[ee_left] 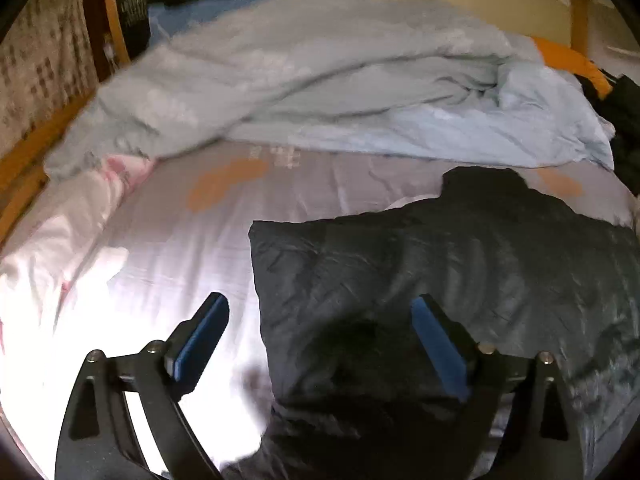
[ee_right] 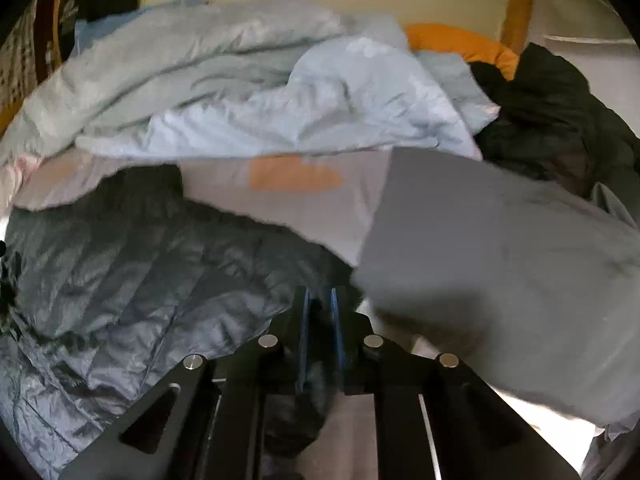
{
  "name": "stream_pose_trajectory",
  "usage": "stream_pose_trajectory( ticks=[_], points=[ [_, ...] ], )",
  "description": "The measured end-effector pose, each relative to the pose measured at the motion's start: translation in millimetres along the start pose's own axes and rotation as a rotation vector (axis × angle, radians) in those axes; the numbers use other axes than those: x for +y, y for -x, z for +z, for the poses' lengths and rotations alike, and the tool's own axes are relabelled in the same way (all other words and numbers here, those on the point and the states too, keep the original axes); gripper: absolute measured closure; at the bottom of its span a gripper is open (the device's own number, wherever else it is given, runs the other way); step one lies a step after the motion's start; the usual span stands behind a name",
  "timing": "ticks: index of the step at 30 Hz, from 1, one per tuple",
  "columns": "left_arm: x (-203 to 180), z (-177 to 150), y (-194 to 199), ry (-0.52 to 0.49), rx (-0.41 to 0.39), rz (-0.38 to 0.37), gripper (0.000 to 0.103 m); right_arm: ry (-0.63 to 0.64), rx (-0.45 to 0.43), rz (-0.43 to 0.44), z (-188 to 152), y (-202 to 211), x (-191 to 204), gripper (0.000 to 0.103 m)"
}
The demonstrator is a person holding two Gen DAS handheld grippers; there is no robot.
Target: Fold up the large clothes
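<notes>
A dark quilted puffer jacket (ee_left: 440, 272) lies on the bed, its near left corner under my left gripper (ee_left: 320, 312), which is open with blue pads either side of the jacket's edge. The jacket also fills the lower left of the right wrist view (ee_right: 132, 272). My right gripper (ee_right: 319, 300) is shut on a dark fold of the jacket at its right edge. A grey garment (ee_right: 500, 264) lies to the right of it.
A crumpled pale blue duvet (ee_left: 320, 92) is piled across the back of the bed. The lilac bedsheet (ee_left: 168, 248) has orange patches. A pink cloth (ee_left: 60, 220) lies at the left. Dark clothes (ee_right: 560, 120) and an orange pillow (ee_right: 460, 46) are at the back right. A wooden bed frame (ee_left: 24, 160) runs along the left.
</notes>
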State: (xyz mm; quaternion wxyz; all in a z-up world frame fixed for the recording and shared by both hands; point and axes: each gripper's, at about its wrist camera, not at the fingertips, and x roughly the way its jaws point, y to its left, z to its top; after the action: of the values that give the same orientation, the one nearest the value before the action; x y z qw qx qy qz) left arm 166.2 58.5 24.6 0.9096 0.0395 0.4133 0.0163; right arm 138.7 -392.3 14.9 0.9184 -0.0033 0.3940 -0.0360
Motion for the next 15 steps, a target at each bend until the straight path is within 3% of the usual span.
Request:
stream_pose_trajectory(
  ticks=[3, 5, 7, 8, 9, 12, 15],
  points=[
    [8, 8, -40, -0.007, 0.127, 0.056, 0.022, -0.003, 0.034, 0.123, -1, 12, -5, 0.090],
    [15, 5, -61, 0.022, 0.193, 0.051, 0.022, 0.056, 0.101, 0.238, -9, 20, 6, 0.088],
    [23, 5, -69, 0.068, 0.203, 0.065, 0.022, 0.182, 0.151, 0.293, -22, 27, 23, 0.064],
    [27, 7, -71, 0.085, 0.196, 0.085, 0.022, 0.249, 0.151, 0.298, -29, 30, 33, 0.058],
    [29, 8, -73, 0.100, 0.187, 0.111, 0.022, 0.299, 0.152, 0.287, -34, 28, 43, 0.052],
    [40, 10, -74, 0.169, 0.164, 0.187, 0.023, 0.317, 0.209, 0.216, -39, 5, 57, 0.052],
    [49, 8, -76, 0.194, 0.153, 0.173, 0.023, 0.243, 0.196, 0.059, -33, -20, 51, 0.052]
  ],
)
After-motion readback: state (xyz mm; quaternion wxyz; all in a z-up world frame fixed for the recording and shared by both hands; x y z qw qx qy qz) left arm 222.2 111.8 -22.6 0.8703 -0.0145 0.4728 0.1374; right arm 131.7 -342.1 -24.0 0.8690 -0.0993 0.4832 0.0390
